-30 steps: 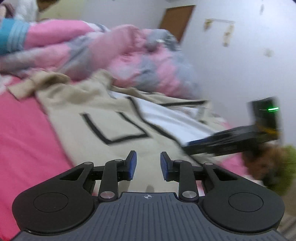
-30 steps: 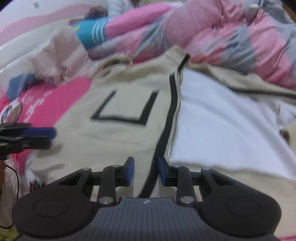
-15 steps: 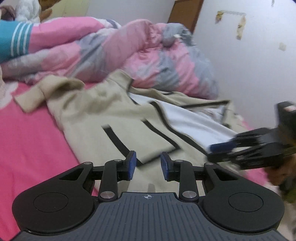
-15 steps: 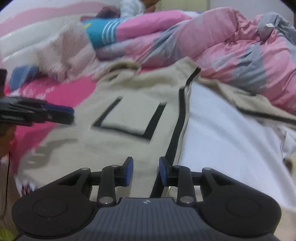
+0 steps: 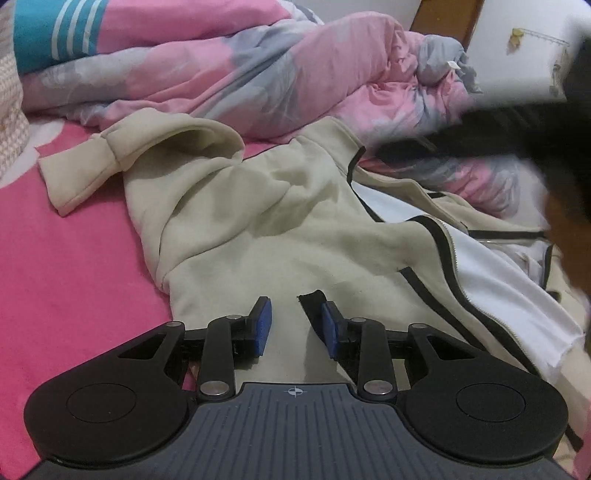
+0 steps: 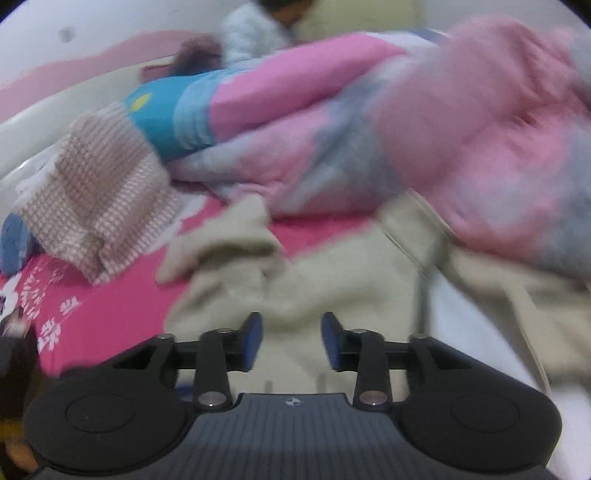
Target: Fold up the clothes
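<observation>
A beige zip jacket point(image 5: 280, 225) with black trim and white lining point(image 5: 491, 269) lies spread open on the pink bed sheet point(image 5: 66, 280). Its left sleeve point(image 5: 122, 155) is bent back toward the collar. My left gripper point(image 5: 293, 317) hovers open just above the jacket's lower front panel, nothing between its blue pads. In the right wrist view, which is blurred, my right gripper point(image 6: 291, 336) is open over the jacket's upper part point(image 6: 332, 280) near the shoulder. The right gripper point(image 5: 517, 140) crosses the left wrist view as a dark blur at the right.
A pink and grey quilt point(image 5: 258, 74) is heaped behind the jacket. A checked cloth point(image 6: 96, 192) and a blue item point(image 6: 14, 243) lie at the left of the bed. A person point(image 6: 255, 33) lies at the far end. A white wall point(image 5: 517, 55) stands at right.
Both grippers have moved forward up the jacket toward the collar and sleeve. The right gripper rose from the jacket's hem region to high at the right of the left wrist view. Both remain open.
</observation>
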`<state>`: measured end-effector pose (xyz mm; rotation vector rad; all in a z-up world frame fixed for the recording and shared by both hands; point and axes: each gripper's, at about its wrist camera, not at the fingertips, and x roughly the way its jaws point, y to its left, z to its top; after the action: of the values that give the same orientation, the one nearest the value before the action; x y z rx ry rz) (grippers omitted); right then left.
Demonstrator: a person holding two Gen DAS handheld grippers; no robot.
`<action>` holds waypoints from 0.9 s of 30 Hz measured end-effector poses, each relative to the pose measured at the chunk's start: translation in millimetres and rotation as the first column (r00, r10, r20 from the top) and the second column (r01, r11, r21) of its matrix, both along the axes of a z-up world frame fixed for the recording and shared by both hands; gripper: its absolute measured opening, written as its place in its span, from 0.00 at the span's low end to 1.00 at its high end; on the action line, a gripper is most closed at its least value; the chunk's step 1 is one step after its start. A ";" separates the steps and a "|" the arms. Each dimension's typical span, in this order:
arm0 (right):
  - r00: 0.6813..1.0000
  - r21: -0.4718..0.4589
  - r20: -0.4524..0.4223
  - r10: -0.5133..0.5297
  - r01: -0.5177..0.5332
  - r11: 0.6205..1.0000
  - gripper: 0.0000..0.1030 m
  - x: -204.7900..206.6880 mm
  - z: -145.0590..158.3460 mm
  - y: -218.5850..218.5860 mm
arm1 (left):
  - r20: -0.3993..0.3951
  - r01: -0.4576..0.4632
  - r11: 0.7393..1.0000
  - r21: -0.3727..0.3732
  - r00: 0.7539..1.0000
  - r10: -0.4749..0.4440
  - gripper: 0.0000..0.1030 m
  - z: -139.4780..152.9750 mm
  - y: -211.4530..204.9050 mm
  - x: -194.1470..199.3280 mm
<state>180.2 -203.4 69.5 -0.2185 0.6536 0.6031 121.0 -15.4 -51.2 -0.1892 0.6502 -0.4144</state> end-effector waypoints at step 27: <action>0.932 -0.107 0.056 0.357 -0.350 0.931 0.20 34.3 69.4 198.1 | 0.014 -0.030 0.999 0.017 0.999 0.030 0.30 -2.1 -9.6 -12.2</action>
<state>214.4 -5.3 138.9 -0.4536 0.5740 0.9070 108.8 -25.1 -53.3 -0.1797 0.6360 -0.3807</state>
